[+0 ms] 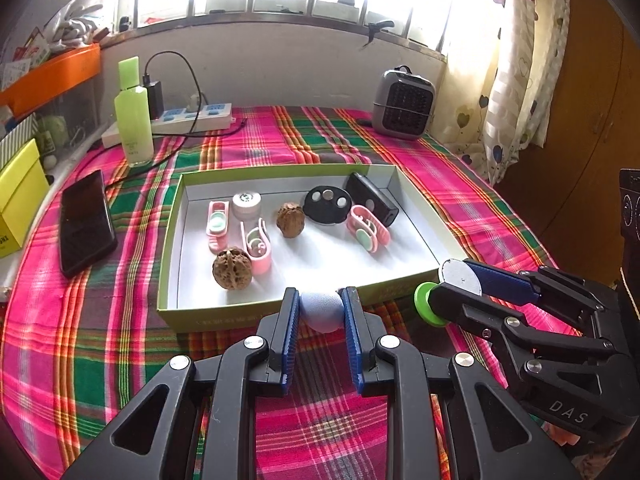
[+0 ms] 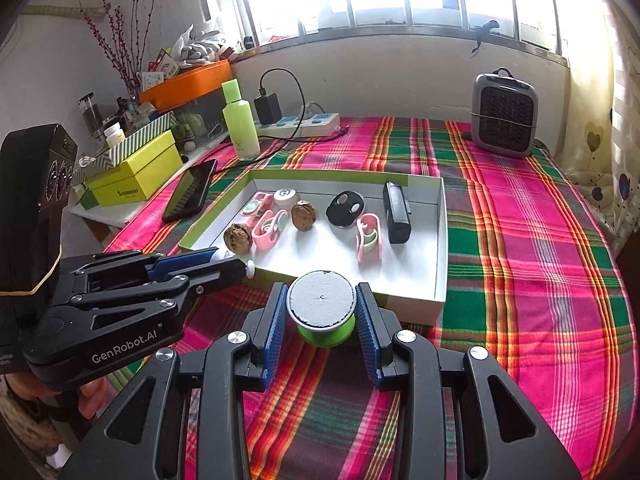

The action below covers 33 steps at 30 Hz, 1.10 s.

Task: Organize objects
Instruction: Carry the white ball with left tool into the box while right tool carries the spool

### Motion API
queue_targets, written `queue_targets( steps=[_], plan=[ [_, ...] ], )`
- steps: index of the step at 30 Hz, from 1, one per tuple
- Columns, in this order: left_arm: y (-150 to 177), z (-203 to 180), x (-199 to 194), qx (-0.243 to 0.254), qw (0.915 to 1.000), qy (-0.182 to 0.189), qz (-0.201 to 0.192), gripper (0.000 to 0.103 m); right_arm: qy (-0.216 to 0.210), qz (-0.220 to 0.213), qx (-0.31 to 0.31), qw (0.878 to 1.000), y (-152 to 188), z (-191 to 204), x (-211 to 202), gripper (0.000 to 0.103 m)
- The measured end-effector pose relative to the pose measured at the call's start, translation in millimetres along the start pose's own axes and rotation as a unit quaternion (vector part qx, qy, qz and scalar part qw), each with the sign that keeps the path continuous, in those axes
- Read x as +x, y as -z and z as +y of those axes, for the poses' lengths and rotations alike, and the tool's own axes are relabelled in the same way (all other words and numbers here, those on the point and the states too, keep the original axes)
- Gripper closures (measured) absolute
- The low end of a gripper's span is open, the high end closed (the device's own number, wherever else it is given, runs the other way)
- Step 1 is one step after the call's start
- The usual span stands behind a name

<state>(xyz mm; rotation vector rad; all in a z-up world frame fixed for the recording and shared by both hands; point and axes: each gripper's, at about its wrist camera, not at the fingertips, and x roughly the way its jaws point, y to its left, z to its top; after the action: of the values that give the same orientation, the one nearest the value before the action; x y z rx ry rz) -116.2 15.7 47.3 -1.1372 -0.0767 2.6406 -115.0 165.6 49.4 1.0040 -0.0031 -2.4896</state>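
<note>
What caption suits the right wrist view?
Right gripper holds a green spool before the tray; left gripper alongside.

Each camera sits on its gripper and looks forward and down along the fingers, close above the plaid surface (image 1: 100, 340). Both face the window and share the open tray (image 1: 224, 314) (image 2: 440, 216).

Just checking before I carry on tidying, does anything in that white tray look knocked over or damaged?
Nothing stands out. In the tray, two walnuts, pink clips and black gadgets lie loose but intact. The left gripper holds a pale ball, the right gripper a green spool.
</note>
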Motion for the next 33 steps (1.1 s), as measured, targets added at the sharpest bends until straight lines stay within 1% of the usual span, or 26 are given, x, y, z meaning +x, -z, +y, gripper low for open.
queue_targets(
  steps=[8,11,17,22,33],
  plan=[
    [-13.0,8.3,3.5,-0.01,0.9999,-0.002,-0.007,0.083,-0.004,-0.007,0.002,1.0,-13.2,-1.9,3.4,0.067],
    [-17.9,12.6,7.9,-0.017,0.9998,0.001,-0.004,0.083,-0.006,-0.011,0.006,1.0,-18.8,-4.0,5.0,0.067],
    [-23.6,15.9,17.2,-0.02,0.9998,-0.003,-0.001,0.083,0.012,-0.015,0.016,1.0,-28.1,-17.2,11.1,0.067],
    [-25.9,16.0,27.8,-0.021,0.9998,-0.003,0.007,0.083,0.029,-0.008,0.027,0.999,-32.2,-31.9,22.1,0.067],
    [-31.9,16.0,43.6,-0.021,0.9996,-0.005,0.017,0.083,0.046,0.005,0.033,0.998,-38.0,-47.1,39.5,0.067]
  ],
)
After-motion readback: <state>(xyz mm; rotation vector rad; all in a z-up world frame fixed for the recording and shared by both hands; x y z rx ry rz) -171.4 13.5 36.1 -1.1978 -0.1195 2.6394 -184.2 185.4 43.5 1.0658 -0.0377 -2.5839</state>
